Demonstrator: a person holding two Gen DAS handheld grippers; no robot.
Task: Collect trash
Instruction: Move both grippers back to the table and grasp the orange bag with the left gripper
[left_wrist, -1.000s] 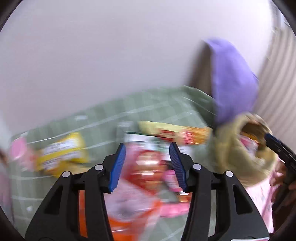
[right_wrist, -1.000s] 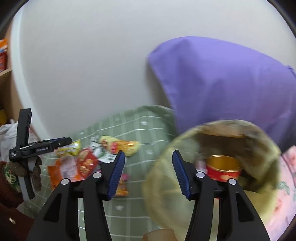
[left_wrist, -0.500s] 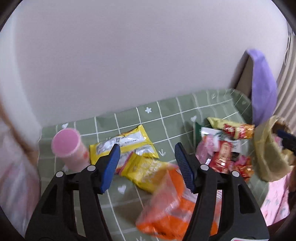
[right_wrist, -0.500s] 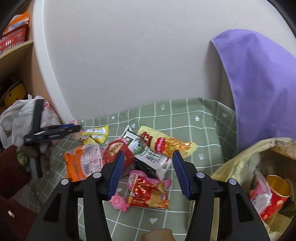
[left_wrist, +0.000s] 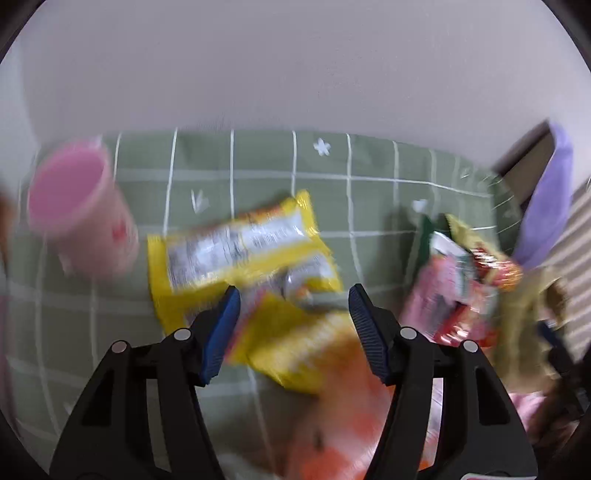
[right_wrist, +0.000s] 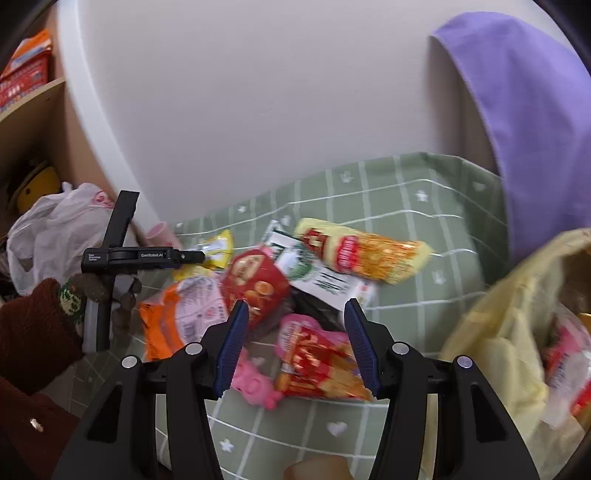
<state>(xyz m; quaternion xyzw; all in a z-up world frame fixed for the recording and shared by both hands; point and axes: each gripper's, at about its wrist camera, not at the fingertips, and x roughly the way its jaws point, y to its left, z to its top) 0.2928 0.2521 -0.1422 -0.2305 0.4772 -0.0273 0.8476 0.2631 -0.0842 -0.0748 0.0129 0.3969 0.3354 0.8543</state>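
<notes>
Yellow snack wrappers (left_wrist: 240, 251) near cloth's far edge | left gripper (left_wrist: 293, 325) spread, empty, above | step: reach | next: lower, pinch | right gripper (right_wrist: 291, 336) spread, empty

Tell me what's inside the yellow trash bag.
In the yellow trash bag, a crumpled red-and-white wrapper shows near the opening. Anything deeper is hidden by the bag's folds and the frame edge.
</notes>
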